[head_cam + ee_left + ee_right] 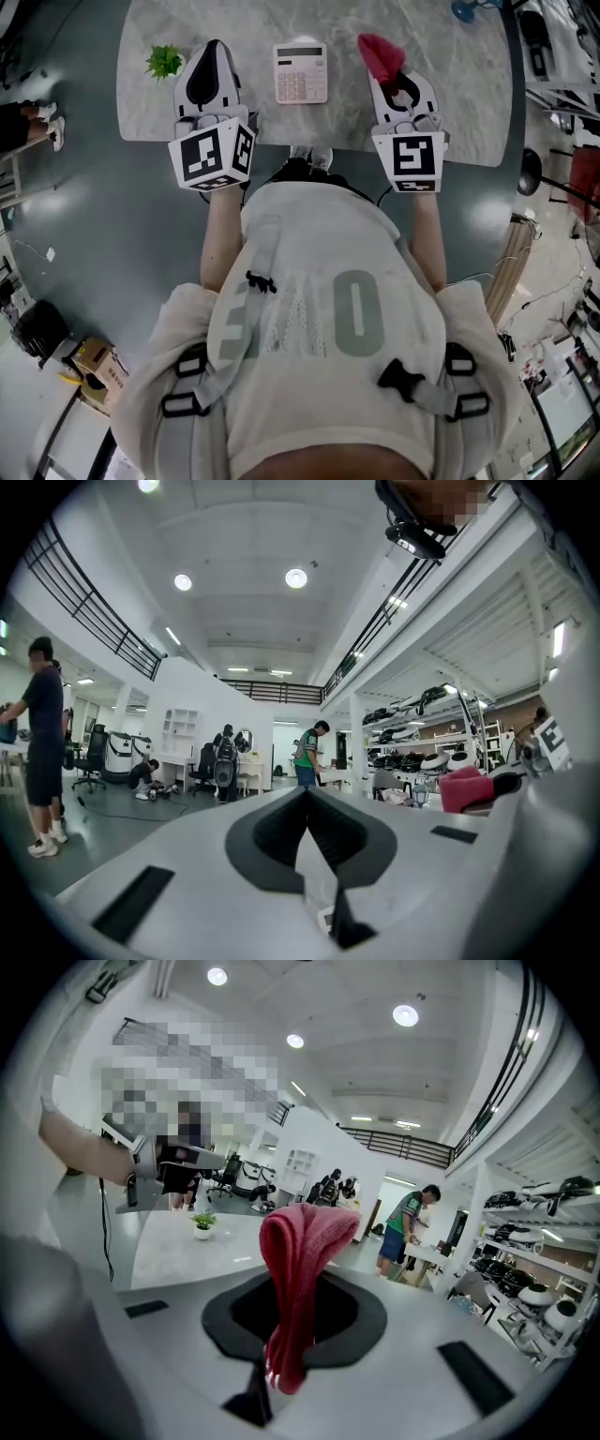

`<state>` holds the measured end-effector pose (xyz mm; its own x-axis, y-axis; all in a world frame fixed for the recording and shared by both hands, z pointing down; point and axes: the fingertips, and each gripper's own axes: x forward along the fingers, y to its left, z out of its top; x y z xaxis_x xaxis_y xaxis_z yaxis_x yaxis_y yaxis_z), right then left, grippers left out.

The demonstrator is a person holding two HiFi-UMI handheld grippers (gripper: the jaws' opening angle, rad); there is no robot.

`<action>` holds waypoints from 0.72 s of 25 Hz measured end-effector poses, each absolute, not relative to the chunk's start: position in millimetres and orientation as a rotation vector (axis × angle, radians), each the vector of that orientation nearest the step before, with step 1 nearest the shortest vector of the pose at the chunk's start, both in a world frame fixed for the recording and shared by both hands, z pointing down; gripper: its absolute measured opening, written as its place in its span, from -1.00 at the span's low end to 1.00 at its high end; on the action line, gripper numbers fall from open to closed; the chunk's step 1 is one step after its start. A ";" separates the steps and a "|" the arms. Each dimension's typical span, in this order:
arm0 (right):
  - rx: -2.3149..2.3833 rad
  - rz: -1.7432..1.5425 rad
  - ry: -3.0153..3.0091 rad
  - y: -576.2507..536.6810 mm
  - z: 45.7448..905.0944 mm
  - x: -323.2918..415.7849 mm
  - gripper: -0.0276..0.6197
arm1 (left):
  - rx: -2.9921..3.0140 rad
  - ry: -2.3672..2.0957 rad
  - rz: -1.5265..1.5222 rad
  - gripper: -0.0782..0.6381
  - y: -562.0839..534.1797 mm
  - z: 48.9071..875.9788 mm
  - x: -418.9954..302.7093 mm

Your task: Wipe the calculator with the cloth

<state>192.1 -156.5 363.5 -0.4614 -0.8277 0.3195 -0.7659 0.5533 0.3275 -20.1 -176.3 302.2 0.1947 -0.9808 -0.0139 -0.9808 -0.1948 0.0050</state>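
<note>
Right gripper (392, 79) pinches the cloth (380, 54) with its free end out, likely for dragging across the calculator (300, 73) (left gripper (214, 45) pressed together, empty, over the tabletop (459, 103)).

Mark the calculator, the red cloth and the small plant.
calculator (300, 82): head view, on its keypad.
red cloth (298, 1274): right gripper view, on the middle of its bunched fold.
plant (165, 61): head view, on its green leaves.

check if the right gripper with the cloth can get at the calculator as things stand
Probably yes. The right gripper holds the cloth just right of the calculator, and nothing lies on the table between them; the left gripper is on the calculator's other side.
</note>
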 end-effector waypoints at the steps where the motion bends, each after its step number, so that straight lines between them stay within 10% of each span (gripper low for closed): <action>1: 1.299 -0.176 -2.354 -156.4 364.2 192.6 -0.74 | -2.424 1.990 0.032 -0.73 -177.4 301.5 -20.4; 18: 1.270 -0.256 -2.274 -188.0 362.5 168.6 -0.74 | -2.468 1.934 0.032 -0.73 -190.7 306.7 -23.6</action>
<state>168.6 -188.0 362.5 -0.4263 -0.8357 0.3462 -0.7378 0.5427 0.4014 -23.6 -190.7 306.7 0.2388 -0.9709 -0.0198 -0.9710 -0.2390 0.0080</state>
